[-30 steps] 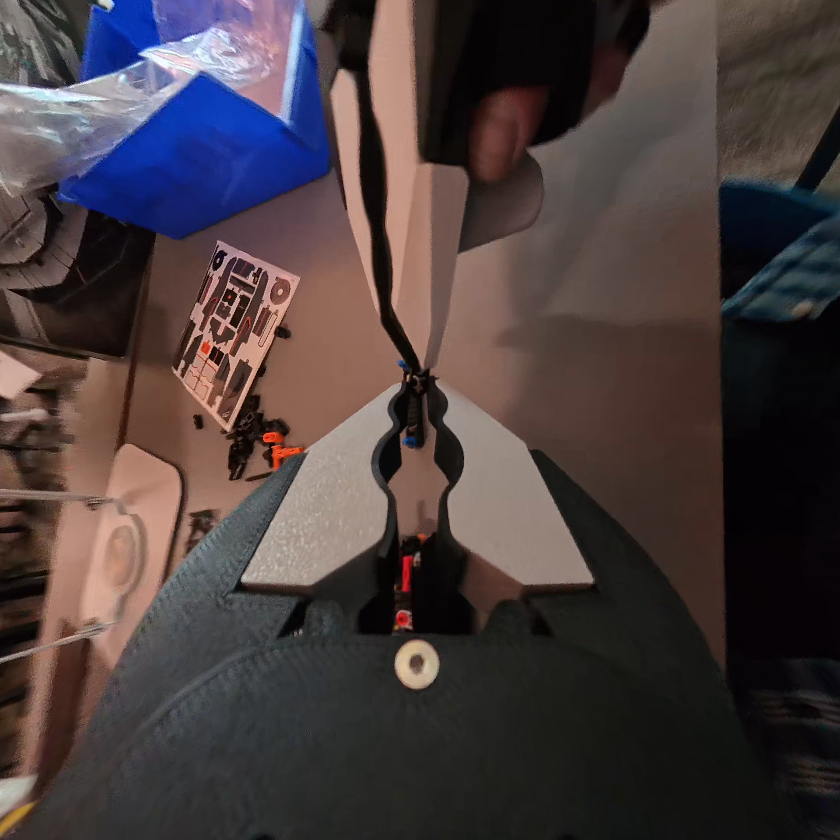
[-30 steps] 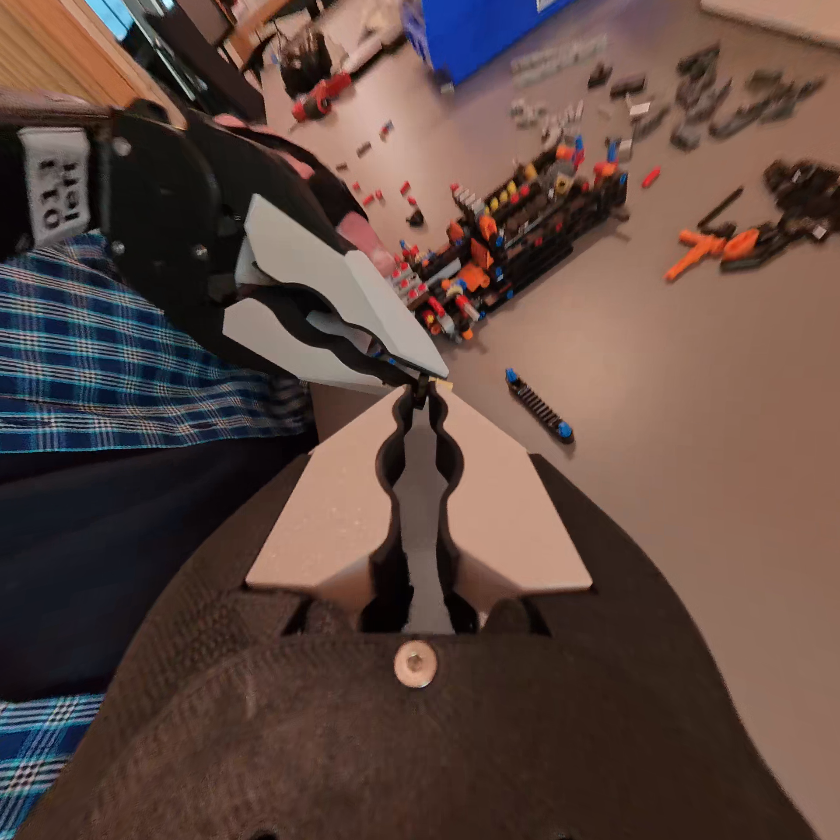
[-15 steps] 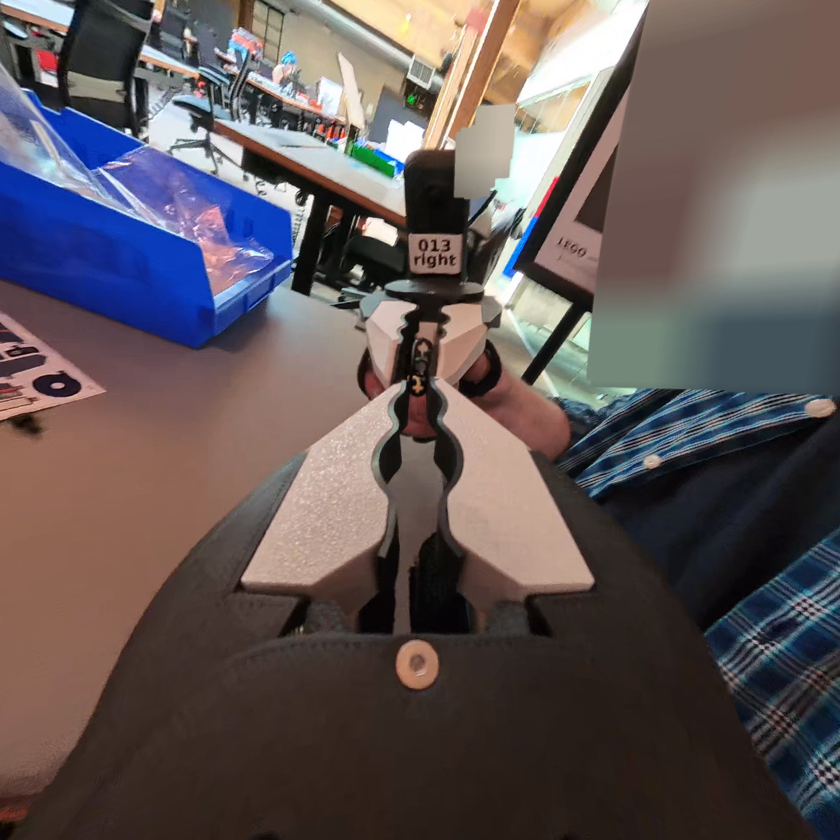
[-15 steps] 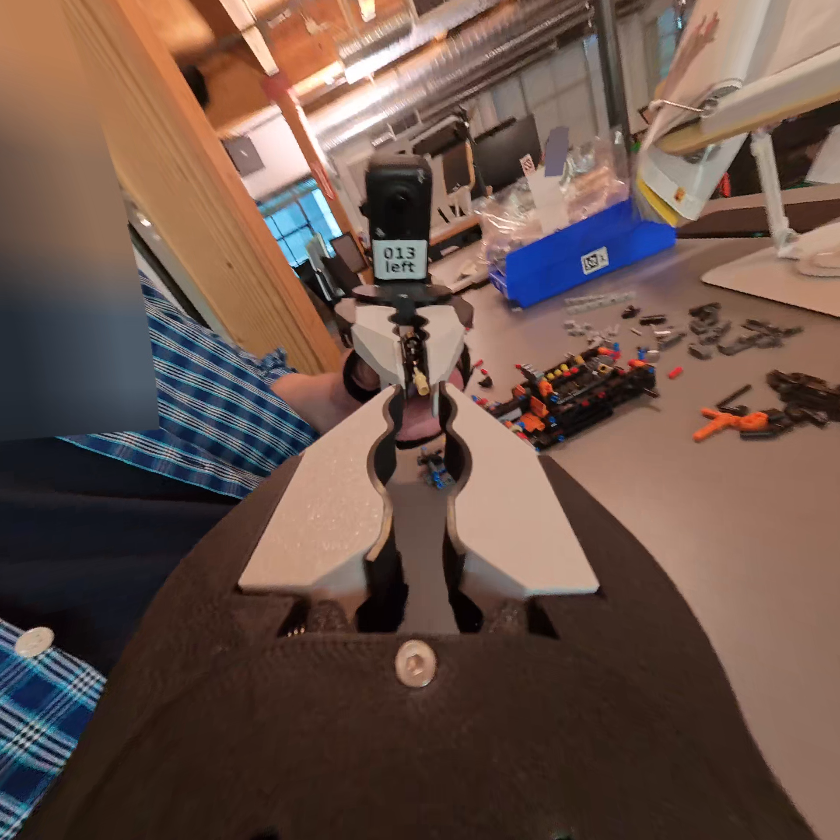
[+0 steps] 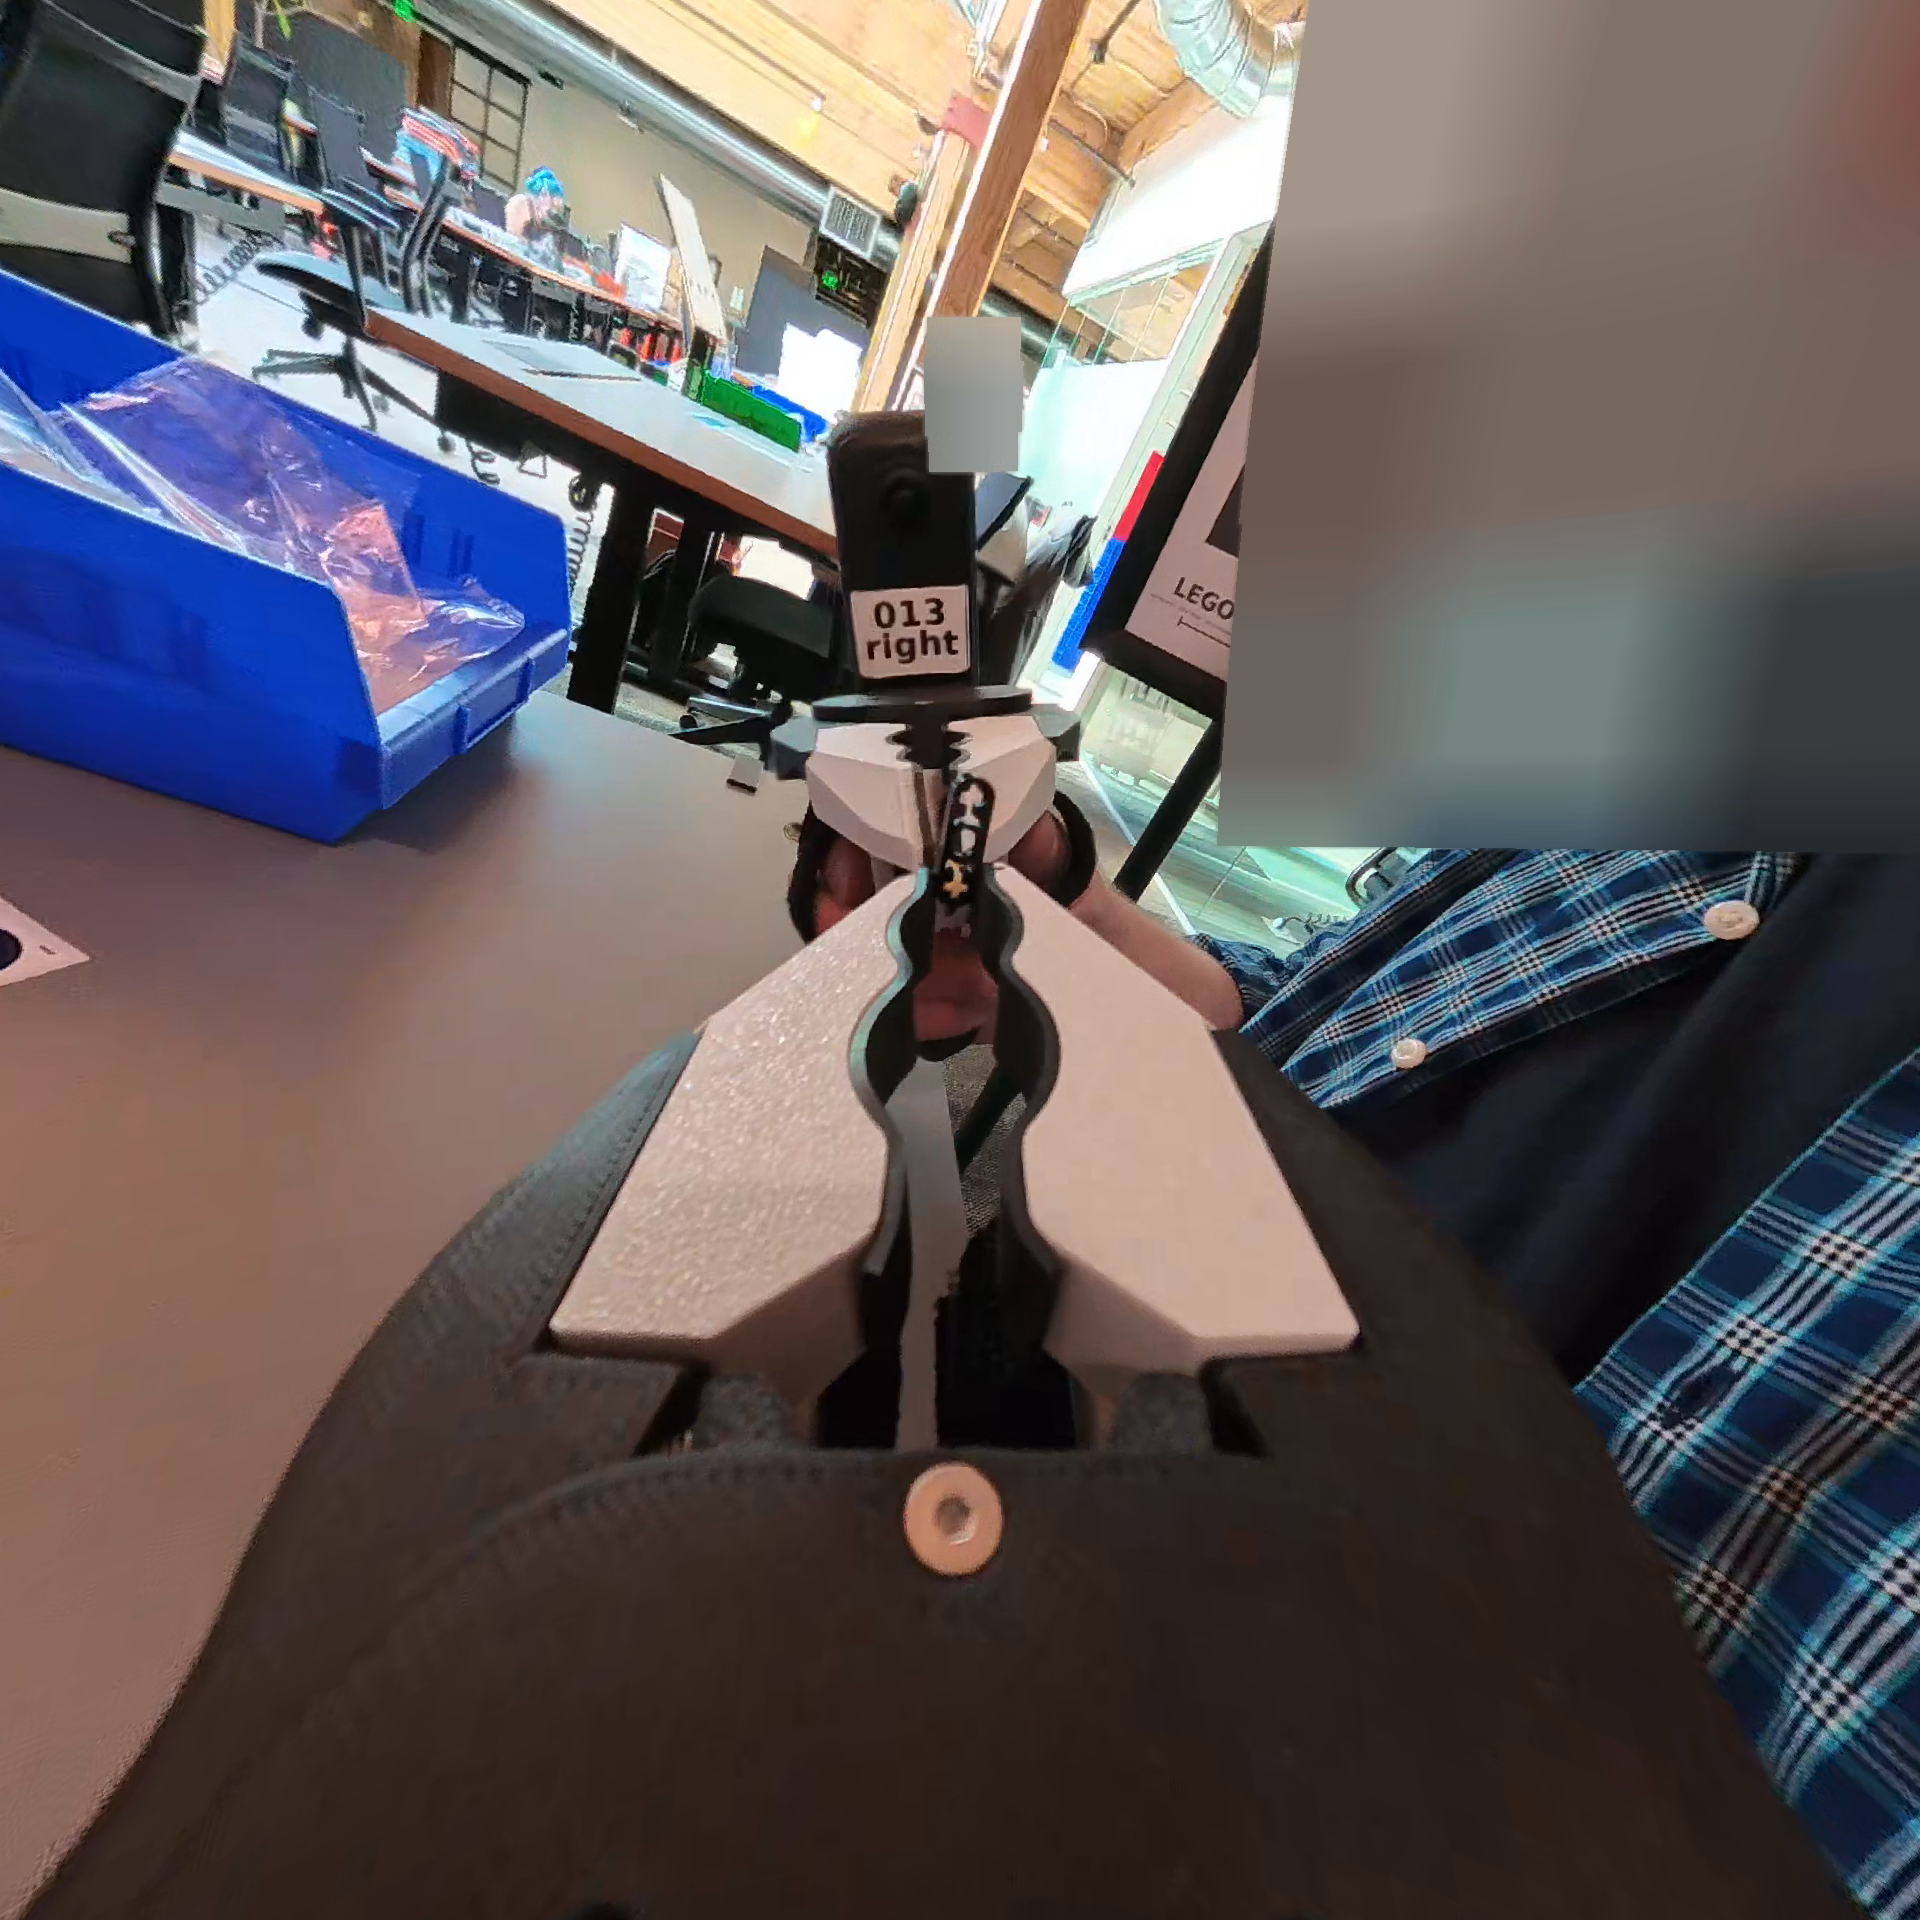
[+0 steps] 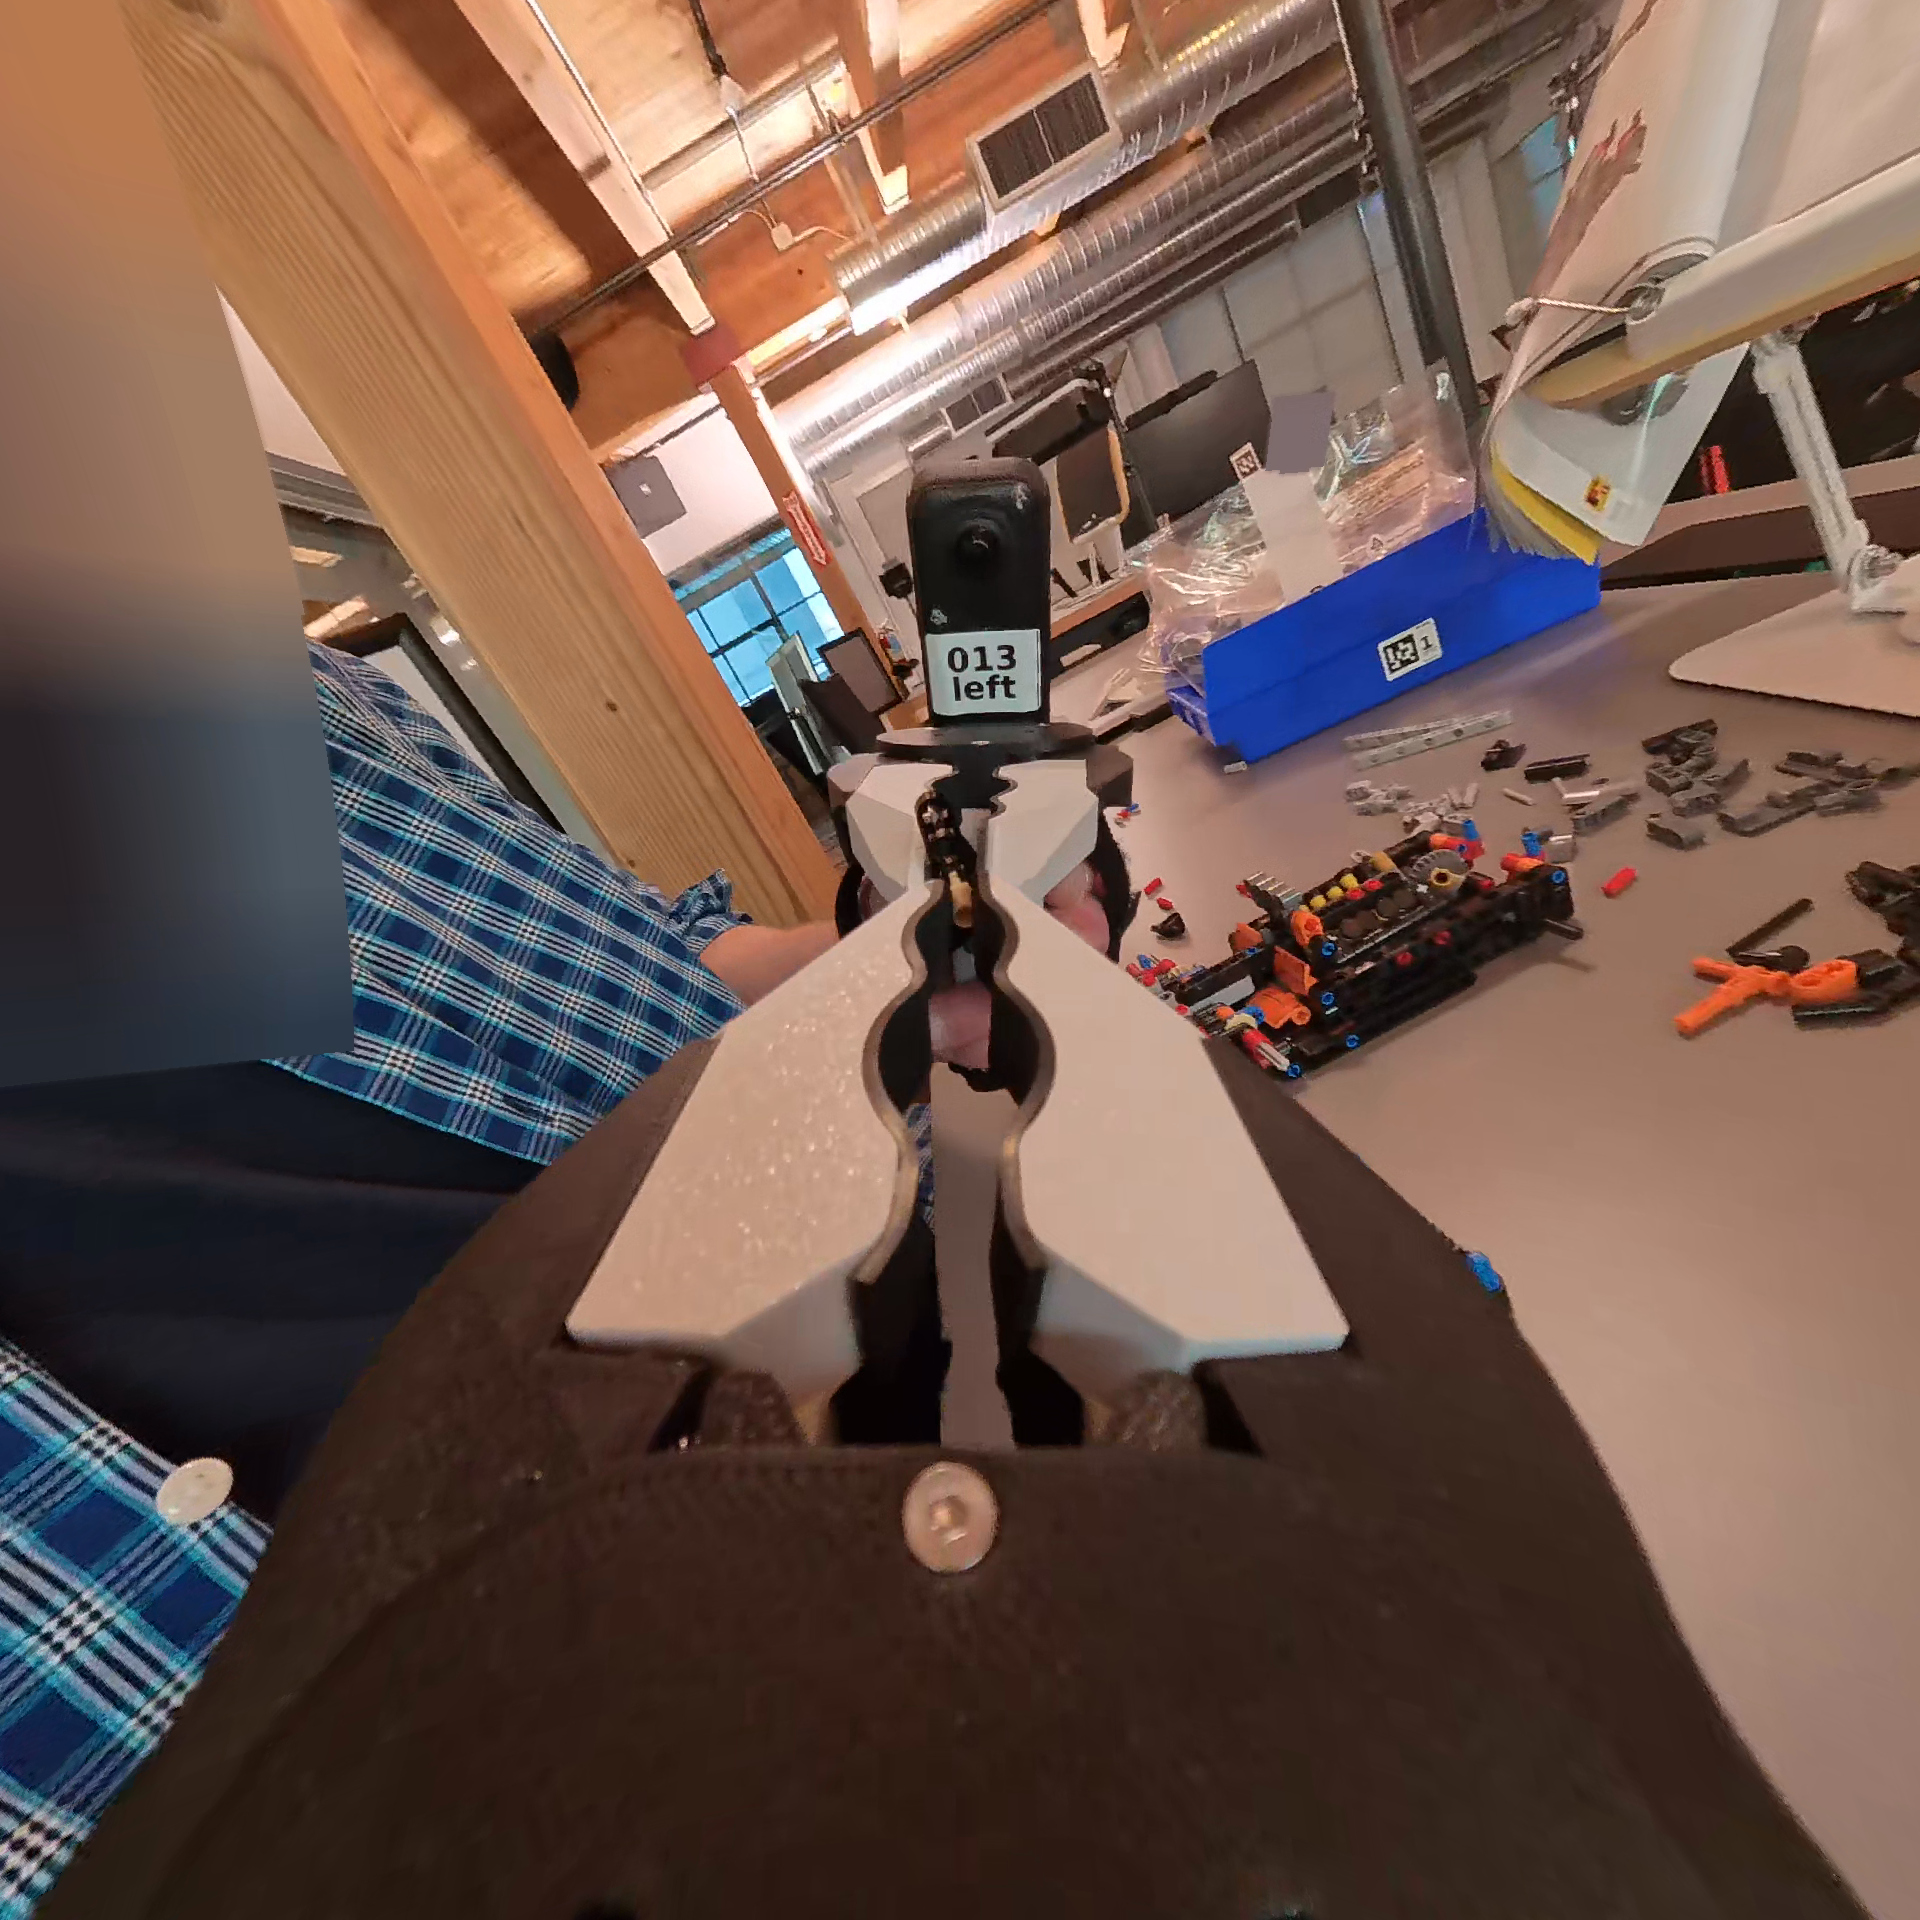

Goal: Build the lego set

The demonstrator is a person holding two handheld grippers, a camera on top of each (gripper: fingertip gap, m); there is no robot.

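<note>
Black, with tan pins, a thin lego strip is pinched at either end by the closed left gripper and right gripper, nose to nose above the desk. Presumably this steadies it for fitting, while the half-built model waits on the desk.

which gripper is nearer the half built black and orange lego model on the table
Cannot tell. The left gripper and right gripper meet tip to tip, raised off the table, both left of the model.
</note>
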